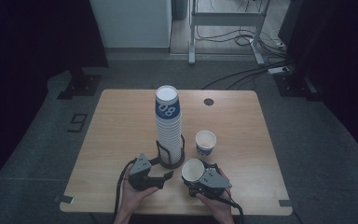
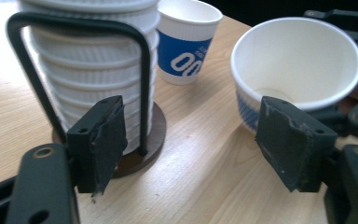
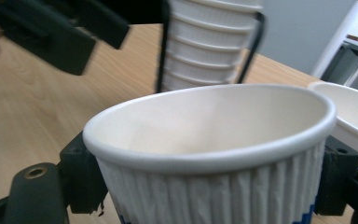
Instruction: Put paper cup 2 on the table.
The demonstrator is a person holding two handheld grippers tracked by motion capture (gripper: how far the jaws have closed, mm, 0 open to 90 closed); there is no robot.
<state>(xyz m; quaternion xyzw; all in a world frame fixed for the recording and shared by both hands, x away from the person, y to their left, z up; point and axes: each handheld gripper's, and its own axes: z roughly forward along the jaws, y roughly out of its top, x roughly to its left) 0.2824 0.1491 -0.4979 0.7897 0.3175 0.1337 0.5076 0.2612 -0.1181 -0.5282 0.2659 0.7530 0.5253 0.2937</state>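
Counting across the wooden table (image 1: 121,140), two loose paper cups and one tall stack show, along with two hand-held grippers. One cup (image 1: 193,170) sits clamped between the jaws of the right gripper (image 1: 199,179) near the table's front edge, its mouth tipped toward the stack; in the right gripper view the pads press its ribbed wall from both sides, and it holds nothing inside. The second cup (image 1: 205,143), white with a blue band, stands upright and empty on the bare wood just beyond, right of the stack and apart from it. The stack of cups (image 1: 168,126) rises nested in a black wire holder (image 1: 171,156) on a round dark base, the top cup's mouth open and empty. The left gripper (image 1: 167,179) rests low in front of that holder with its jaws spread wide and nothing between them, close to the held cup but not touching it. Open wood lies left of the stack and across the far half; the front edge is close behind both hands
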